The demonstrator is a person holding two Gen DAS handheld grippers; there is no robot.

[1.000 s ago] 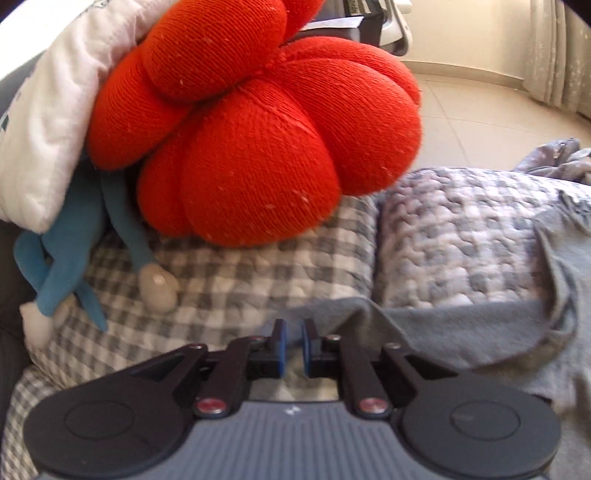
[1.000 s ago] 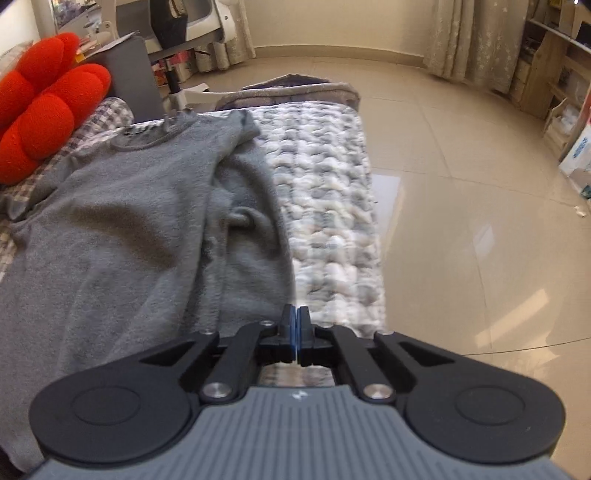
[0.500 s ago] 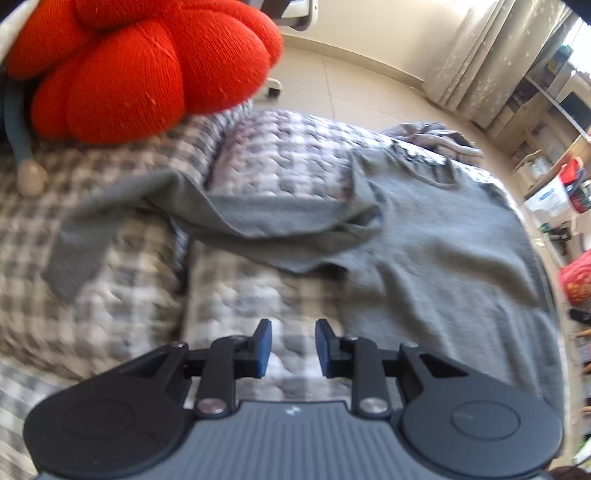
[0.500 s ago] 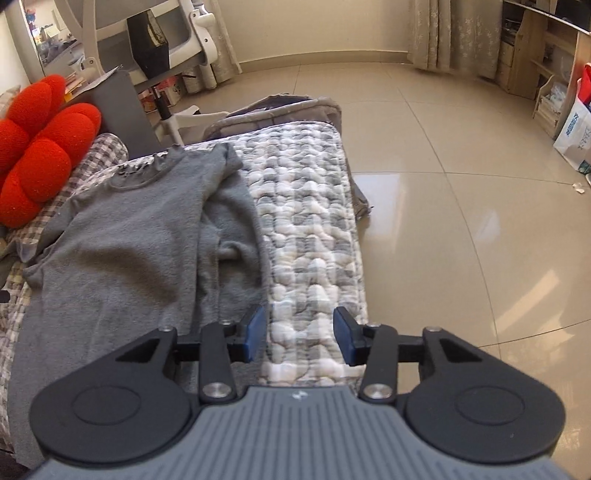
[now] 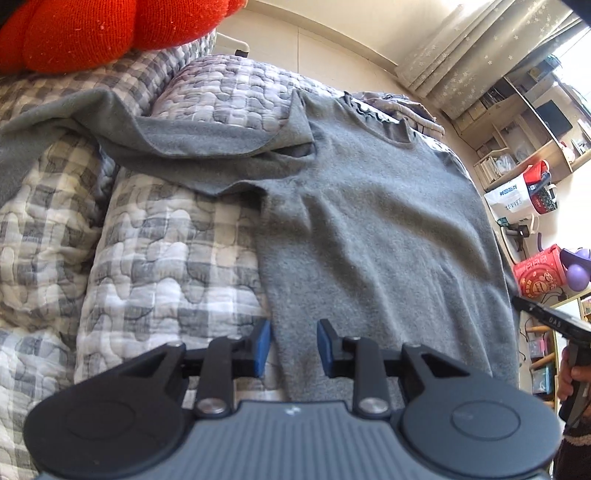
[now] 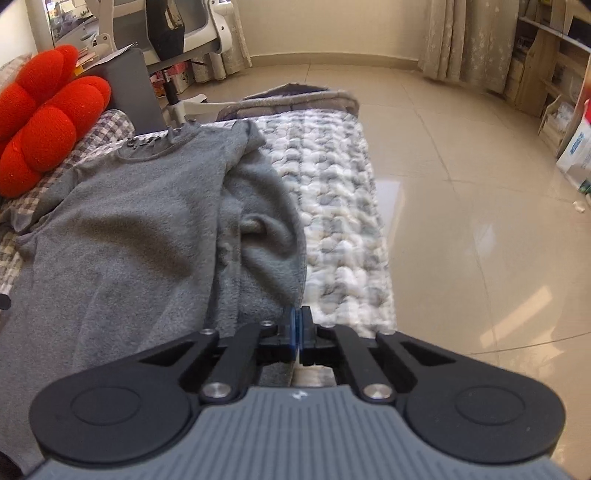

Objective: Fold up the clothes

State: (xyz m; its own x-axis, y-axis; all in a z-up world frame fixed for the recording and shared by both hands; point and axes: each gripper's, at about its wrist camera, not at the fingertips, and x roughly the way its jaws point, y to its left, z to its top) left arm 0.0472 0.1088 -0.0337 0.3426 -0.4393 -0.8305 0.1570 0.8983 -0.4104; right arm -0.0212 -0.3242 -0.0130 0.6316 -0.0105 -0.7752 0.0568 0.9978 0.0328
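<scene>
Grey sweater point(image 5: 369, 229) lies spread over the quilted checked cover point(image 5: 155, 258), neckline at 12 o'clock, one sleeve point(image 5: 184, 147) flung out toward 10; red knitted cushion point(image 5: 92, 29) sits at 11, just past that sleeve; left gripper point(image 5: 293, 345) hangs over the sweater's edge, jaws partly apart and just been opening, pads not pressing the cloth; right gripper point(image 6: 297, 328) looks fully closed at the opposite edge, can't tell if it's pinching fabric; bunched sleeve fold point(image 6: 258, 236) right ahead of it.
</scene>
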